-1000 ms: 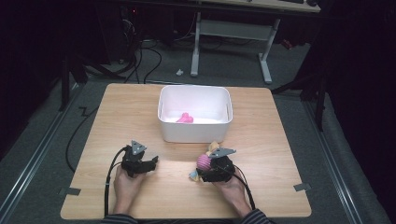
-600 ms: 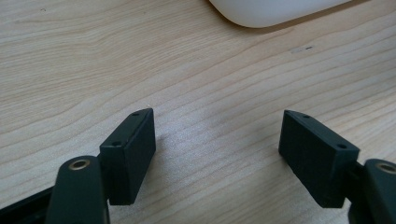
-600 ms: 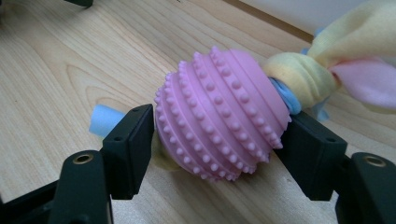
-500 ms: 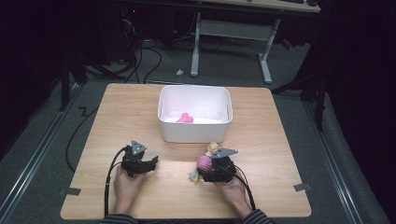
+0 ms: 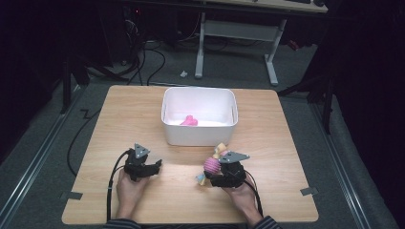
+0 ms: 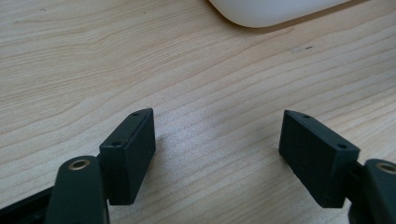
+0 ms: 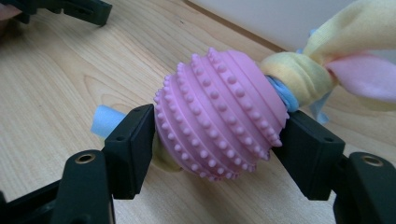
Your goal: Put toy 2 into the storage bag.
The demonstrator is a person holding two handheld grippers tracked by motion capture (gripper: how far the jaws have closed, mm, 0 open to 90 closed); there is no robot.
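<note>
Under both grippers, pale wooden table (image 5: 143, 114)

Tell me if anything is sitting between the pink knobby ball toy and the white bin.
Nothing visible does. The pink ball toy is clamped in the right gripper, whose fingers have just been closing on it, right in front of the white bin. Only bare table and the toy's own cloth tails lie between.
</note>
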